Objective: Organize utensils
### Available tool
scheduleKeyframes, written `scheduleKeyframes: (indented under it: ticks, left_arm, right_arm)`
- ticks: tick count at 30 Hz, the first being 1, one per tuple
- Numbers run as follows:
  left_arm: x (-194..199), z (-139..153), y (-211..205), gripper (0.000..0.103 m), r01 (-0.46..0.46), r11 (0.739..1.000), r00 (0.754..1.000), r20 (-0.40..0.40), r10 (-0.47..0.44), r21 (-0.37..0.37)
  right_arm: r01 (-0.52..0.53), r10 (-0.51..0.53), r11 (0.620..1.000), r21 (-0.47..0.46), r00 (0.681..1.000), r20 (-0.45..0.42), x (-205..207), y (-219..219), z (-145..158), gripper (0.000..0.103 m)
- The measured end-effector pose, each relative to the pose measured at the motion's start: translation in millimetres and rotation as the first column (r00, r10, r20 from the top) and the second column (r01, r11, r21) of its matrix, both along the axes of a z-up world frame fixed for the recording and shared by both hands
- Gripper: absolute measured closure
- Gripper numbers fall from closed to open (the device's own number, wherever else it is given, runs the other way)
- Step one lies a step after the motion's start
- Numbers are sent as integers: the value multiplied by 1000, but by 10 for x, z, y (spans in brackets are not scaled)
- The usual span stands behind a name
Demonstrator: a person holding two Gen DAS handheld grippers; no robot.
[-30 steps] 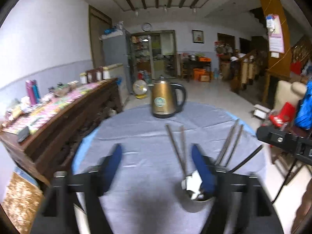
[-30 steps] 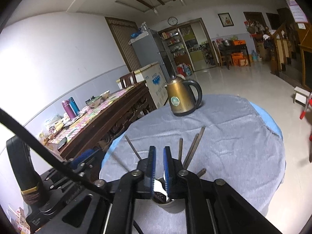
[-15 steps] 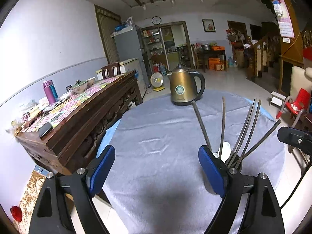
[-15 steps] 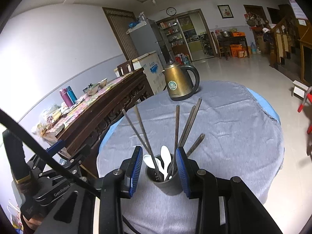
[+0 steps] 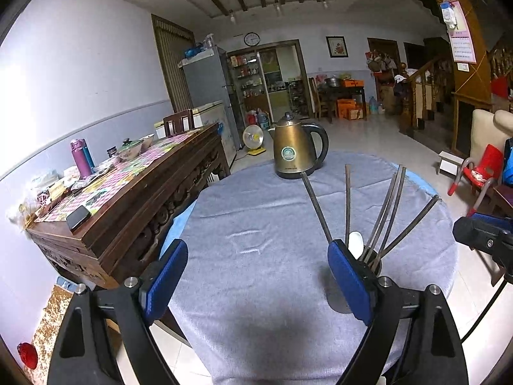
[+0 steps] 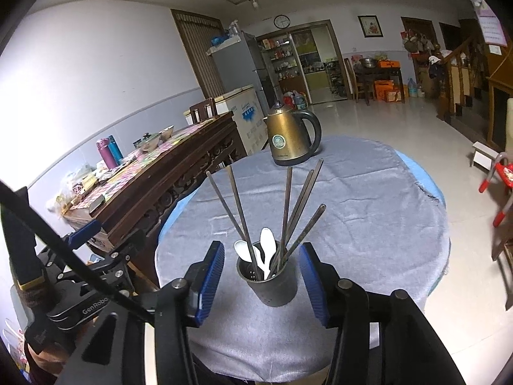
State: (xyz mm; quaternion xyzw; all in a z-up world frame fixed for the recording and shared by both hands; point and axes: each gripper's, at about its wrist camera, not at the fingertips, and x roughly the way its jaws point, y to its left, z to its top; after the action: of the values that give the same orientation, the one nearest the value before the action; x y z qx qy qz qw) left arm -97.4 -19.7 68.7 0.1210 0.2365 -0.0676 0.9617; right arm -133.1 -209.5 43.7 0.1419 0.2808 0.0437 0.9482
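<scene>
Right wrist view showed the dark metal cup (image 6: 274,284) standing on the round table (image 6: 368,224), with the right gripper (image 6: 261,276) set on either side of it. Its blue ribbed pads (image 6: 211,274) were clear of the cup wall and the jaws were opening, so nothing was gripped. Long, thin, dark chopsticks (image 6: 288,211) were fanned out of the cup, and smooth white spoons (image 6: 267,243) with rounded bowls were tucked among them.

No loose utensil was seen on the grey, slightly creased cloth, so the sorting was judged to be nearly or fully done; only pulling the tools away seemed left.

From the left wrist, the left gripper (image 5: 256,272) was seen spread wide over bare cloth with nothing between its pads; the cup (image 5: 372,261) was half hidden behind the right-hand pad. A glossy bronze kettle (image 5: 293,150) with a black handle was seen at the far edge of the table, well apart from the cup.
</scene>
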Motion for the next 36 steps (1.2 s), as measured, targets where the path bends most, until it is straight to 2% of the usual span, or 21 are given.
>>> scheduleKeyframes:
  ticks: [18,36]
  left_arm:
    - [-112,79,115,13,-11,1000,1000,13,12,-19]
    - [-205,135,245,12,-19,999,1000,19,20,-39]
  right_arm:
    - [22,-22,1000,-12,999,-50,-99,76,-38,46]
    - [38,-39,999,-11,997,-61,-193,124,3,42]
